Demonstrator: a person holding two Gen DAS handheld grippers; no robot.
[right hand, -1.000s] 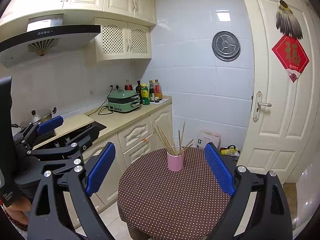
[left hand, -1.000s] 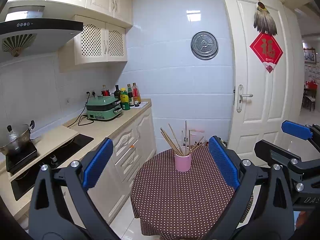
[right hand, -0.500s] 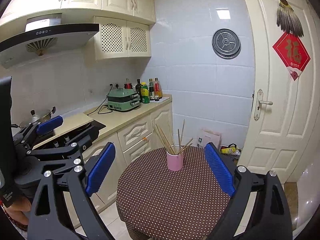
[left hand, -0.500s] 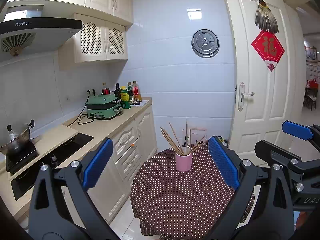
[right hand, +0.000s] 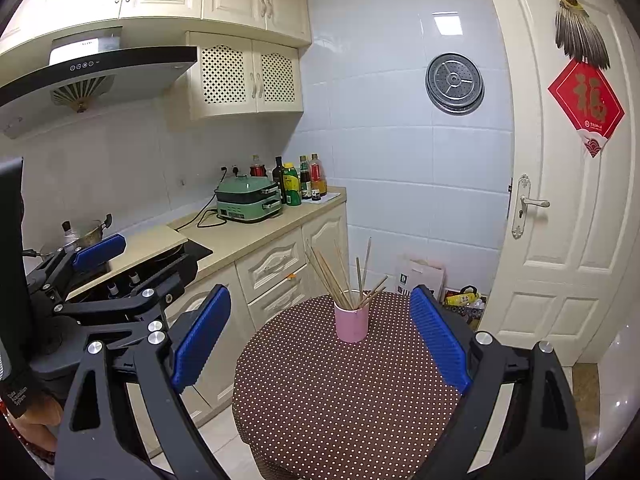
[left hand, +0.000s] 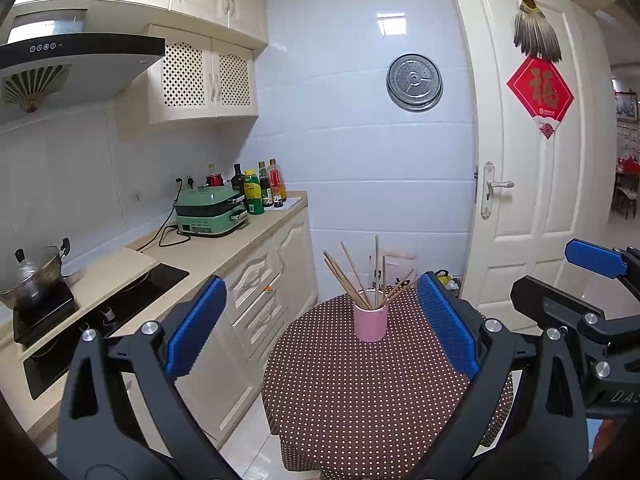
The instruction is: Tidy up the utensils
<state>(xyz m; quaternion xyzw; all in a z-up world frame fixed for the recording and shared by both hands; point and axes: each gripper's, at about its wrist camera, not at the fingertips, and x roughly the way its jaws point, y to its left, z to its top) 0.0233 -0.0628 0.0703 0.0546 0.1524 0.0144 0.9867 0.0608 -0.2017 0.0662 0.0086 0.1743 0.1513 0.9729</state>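
Chopsticks [left hand: 362,276] stand in the pink cup [left hand: 371,321] at frame centre, seemingly unmoved since earlier; both grippers (left [left hand: 320,326], right [right hand: 320,330]) gape empty.

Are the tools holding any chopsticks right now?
No. Both the left tool and the right tool are open and empty; the chopsticks stand in the pink cup.
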